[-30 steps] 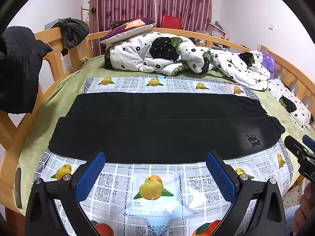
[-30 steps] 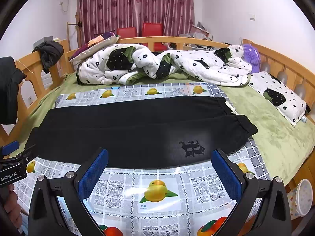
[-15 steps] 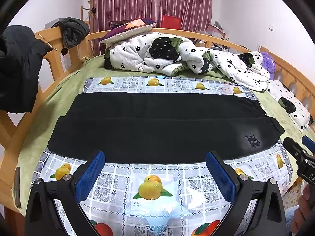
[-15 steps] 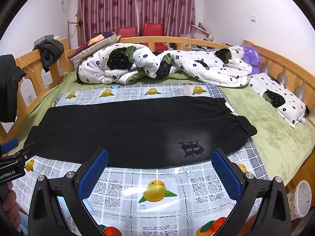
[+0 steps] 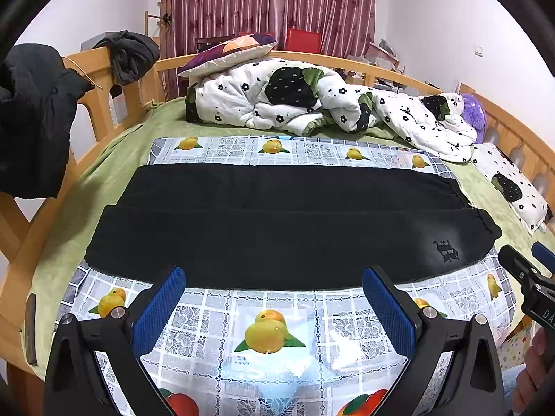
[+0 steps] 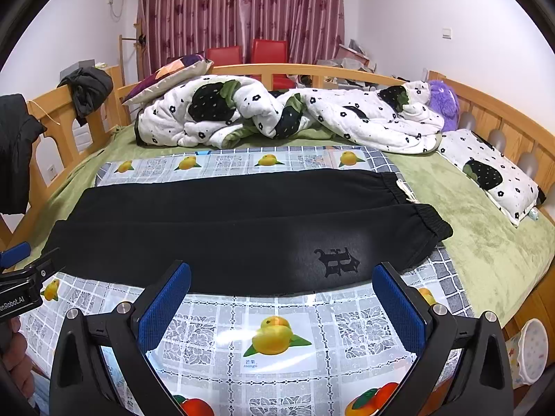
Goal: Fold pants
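Black fleece pants (image 5: 277,228) with dark embroidered emblem, laid flat lengthwise, legs side by side, on glossy mango-print plastic cloth (image 5: 267,339) covering green-sheeted wooden bed (image 6: 485,242). Waistband toward right, near white strawberry-print pillow (image 6: 492,173). Left gripper (image 5: 274,308) spread wide, empty, hovering over cloth just short of pants' near edge. Right gripper (image 6: 281,308) likewise wide, empty. Rumpled white floral quilt (image 6: 277,114) at far side; maroon curtains (image 6: 242,10) behind. White patterned bin (image 6: 530,350) beside bed, contents not visible.

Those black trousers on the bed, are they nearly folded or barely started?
Barely started. Done: the pants lie flat on the fruit-print cloth, one leg over the other lengthwise. In hand: nothing; the left claw and right claw hover open. Left: folding them crosswise.
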